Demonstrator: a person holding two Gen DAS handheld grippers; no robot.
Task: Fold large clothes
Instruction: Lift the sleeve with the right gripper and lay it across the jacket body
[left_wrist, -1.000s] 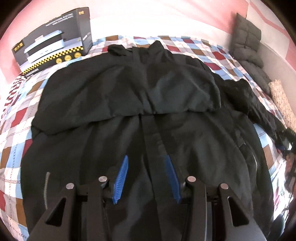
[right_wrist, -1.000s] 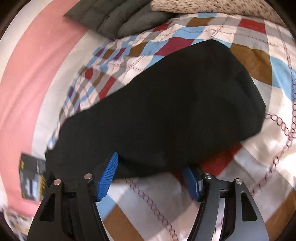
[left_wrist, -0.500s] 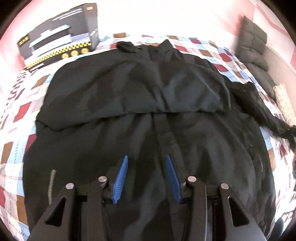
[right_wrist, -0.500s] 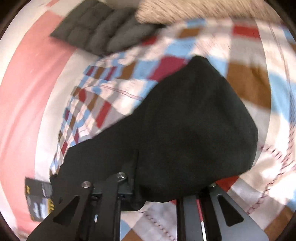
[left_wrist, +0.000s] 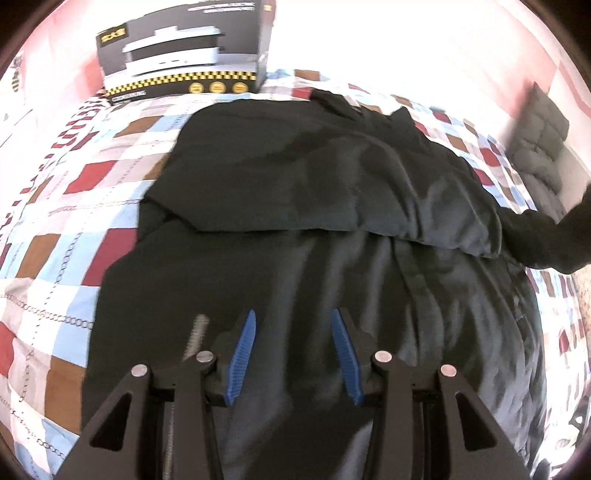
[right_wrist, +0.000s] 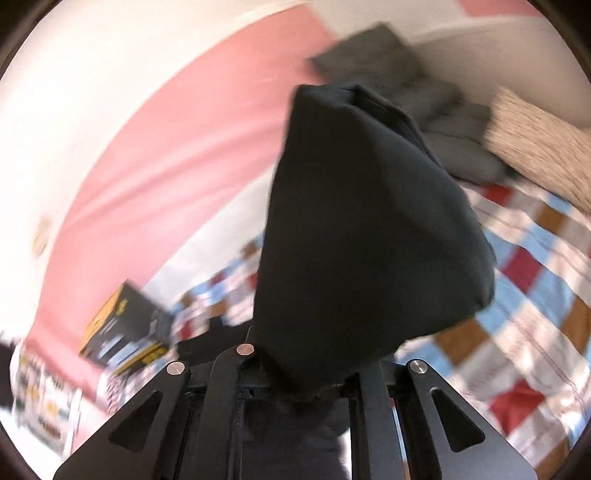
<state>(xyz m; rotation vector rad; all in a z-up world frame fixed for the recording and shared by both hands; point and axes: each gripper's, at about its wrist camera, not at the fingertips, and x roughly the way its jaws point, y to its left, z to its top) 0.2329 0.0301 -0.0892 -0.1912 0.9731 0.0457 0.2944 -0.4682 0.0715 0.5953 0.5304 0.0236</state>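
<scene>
My right claw (right_wrist: 295, 384) is now clamped tight on the end of the black sleeve (right_wrist: 369, 221), where a second ago its pads stood apart on either side of the cloth as it lay flat on the checked bedspread (right_wrist: 535, 295). The sleeve has come up off the bed with me and hangs in front of the lens, hiding my pads. That tells me the grab took, and I judge the next step is to carry this sleeve across onto the body of the jacket (left_wrist: 314, 277). My left claw (left_wrist: 291, 354) hovers low over the jacket's lower front with its blue pads apart and nothing between them; it has slid sideways over the cloth, so the zip pull that was off to one side now sits just beside my left pad. Beyond it the jacket lies spread on the bed, its hood folded down over the chest. At the far right edge the raised sleeve shows as a dark band. Further back stand a black box (left_wrist: 184, 55) and a grey cushion (left_wrist: 543, 147) against the wall.
</scene>
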